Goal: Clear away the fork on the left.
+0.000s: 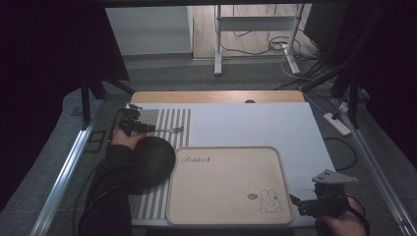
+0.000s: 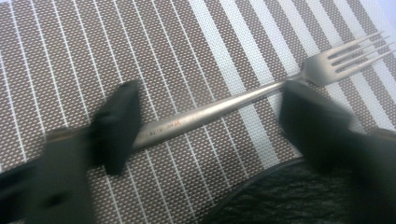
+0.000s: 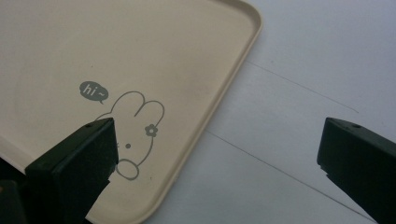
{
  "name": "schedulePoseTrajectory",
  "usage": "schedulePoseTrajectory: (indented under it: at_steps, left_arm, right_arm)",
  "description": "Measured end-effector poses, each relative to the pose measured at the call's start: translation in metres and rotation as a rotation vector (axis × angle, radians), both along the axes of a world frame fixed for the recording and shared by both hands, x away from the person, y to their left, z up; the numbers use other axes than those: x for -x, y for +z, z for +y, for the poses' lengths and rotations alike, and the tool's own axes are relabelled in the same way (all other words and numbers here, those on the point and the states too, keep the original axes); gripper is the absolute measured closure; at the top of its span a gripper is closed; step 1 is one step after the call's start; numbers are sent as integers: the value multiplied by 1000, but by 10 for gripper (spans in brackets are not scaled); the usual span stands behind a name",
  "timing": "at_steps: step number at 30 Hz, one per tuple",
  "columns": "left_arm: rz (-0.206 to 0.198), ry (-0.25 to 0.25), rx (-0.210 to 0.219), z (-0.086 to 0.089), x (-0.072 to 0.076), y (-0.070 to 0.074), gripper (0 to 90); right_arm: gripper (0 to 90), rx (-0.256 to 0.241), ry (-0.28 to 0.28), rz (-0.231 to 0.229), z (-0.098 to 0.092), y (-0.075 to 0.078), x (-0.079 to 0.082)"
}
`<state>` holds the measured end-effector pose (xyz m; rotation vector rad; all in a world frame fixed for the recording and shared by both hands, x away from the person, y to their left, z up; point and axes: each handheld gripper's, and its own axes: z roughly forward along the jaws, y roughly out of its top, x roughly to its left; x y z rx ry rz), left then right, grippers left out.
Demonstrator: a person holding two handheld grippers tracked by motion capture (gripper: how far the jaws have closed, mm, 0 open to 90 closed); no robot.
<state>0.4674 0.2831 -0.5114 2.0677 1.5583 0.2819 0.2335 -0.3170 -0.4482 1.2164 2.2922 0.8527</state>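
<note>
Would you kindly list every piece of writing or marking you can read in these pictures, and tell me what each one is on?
"Rabbit": script lettering at the far left corner of the beige tray, read in the high view.
"hi~": in a small grey speech bubble beside the rabbit drawing on that tray.
Fork: a faint stamp on the handle, too blurred to read.

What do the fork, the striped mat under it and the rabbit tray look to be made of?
Fork: brushed metal, likely stainless steel, with a dull grey sheen. Mat: woven mesh, probably vinyl, its weave visible. Tray: smooth matte beige, probably plastic or melamine, with a moulded rim.
</note>
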Motion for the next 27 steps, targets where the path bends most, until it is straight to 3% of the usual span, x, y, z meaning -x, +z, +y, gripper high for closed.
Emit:
schedulePoseTrajectory:
  at_steps: [5,9,15,16,18,21,27]
  left_arm:
    - [20,25,-29,3,-8,-3,664]
    - [21,35,-47,7,-14,-7,837]
    - [37,66,-47,15,-18,-15,892]
    - [34,79,-22,19,-18,-16,893]
    - [37,87,-38,22,-17,-16,893]
    - [47,73,-33,25,-12,-16,894]
    - [72,14,-81,22,-5,-13,895]
  right_arm:
    - [0,-1,1,1,0,0,0]
    - [0,-2,2,2,0,0,0]
    - [0,-3,4,2,0,0,0]
    - [0,-3,5,1,0,0,0]
    - [0,-4,6,1,0,0,0]
    - [0,-4,7,0,-1,0,1]
    - [0,-4,9,1,0,0,1]
